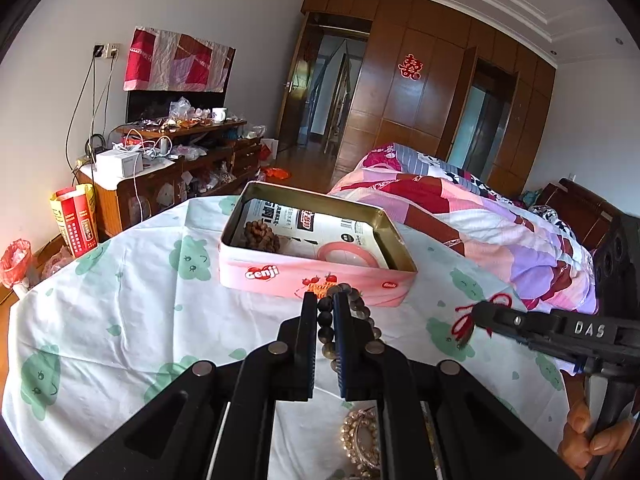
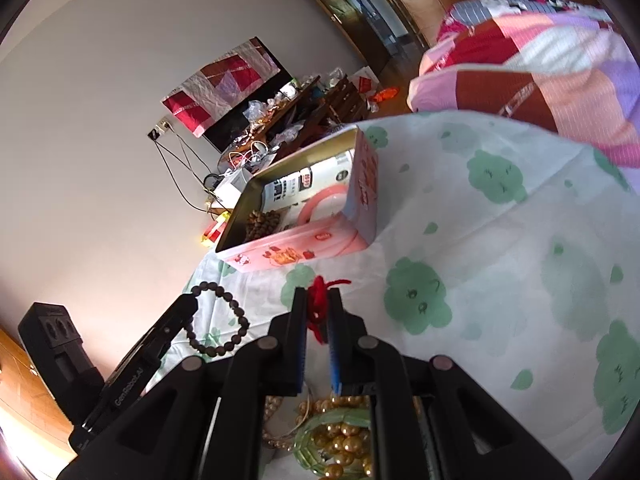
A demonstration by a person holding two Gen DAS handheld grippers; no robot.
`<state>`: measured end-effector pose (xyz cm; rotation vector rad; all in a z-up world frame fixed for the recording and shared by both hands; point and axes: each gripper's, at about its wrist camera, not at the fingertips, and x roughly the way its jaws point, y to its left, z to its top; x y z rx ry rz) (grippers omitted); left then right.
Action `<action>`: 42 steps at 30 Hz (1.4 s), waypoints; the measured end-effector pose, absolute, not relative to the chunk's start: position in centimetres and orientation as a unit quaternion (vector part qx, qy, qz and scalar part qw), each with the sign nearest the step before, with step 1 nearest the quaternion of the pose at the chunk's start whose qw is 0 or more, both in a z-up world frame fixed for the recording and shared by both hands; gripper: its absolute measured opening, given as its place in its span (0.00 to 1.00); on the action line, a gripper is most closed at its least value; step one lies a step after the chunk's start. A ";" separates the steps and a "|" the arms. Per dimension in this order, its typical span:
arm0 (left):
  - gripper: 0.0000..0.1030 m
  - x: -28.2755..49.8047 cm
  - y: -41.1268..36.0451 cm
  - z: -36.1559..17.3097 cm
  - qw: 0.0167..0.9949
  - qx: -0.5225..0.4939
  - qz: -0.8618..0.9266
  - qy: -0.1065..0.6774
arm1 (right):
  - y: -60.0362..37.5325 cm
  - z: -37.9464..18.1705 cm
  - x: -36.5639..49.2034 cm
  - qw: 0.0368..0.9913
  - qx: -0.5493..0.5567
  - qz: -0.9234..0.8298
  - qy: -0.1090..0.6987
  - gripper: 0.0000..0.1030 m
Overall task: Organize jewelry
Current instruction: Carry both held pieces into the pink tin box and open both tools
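On the desk, covered by a white cloth printed with green cartoon clouds (image 1: 188, 256), stands an open pink biscuit tin (image 1: 316, 248) marked "Genji"; inside it lie a clump of brown seed beads (image 1: 262, 236) at the left end and a pink bangle (image 1: 348, 254) on printed paper. Just in front of the tin, the left tongs (image 1: 325, 304) are clenched on a dark wooden bead bracelet (image 1: 352, 304), whose loop hangs to one side of the fingers, clear of the cloth in the right wrist view. To their right, the right tongs (image 2: 318, 300) are clenched on a red cord bracelet (image 2: 318, 298), its loose ends sticking out past the fingertips, also near the front wall of the tin. A person's hand (image 1: 588, 436) grips the handle of the right tongs at the lower edge of the left wrist view. Beneath the tongs, close to the cameras, more jewelry waits on the cloth: a gold pearl strand (image 2: 344, 440) tangled with a green jade bangle (image 2: 308, 448), and a pale pearl string (image 2: 274, 404) beside them. Beyond the desk sit a bed with a pink patchwork quilt (image 1: 460, 204) and a cluttered wooden cabinet (image 1: 180, 160) against the wall.
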<state>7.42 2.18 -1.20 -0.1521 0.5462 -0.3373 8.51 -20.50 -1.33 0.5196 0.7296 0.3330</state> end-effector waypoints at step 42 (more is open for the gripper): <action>0.07 18.9 -0.9 -2.0 0.951 -0.017 -0.120 0.285 | -16.6 -2.1 20.3 0.898 0.216 0.126 0.362 0.15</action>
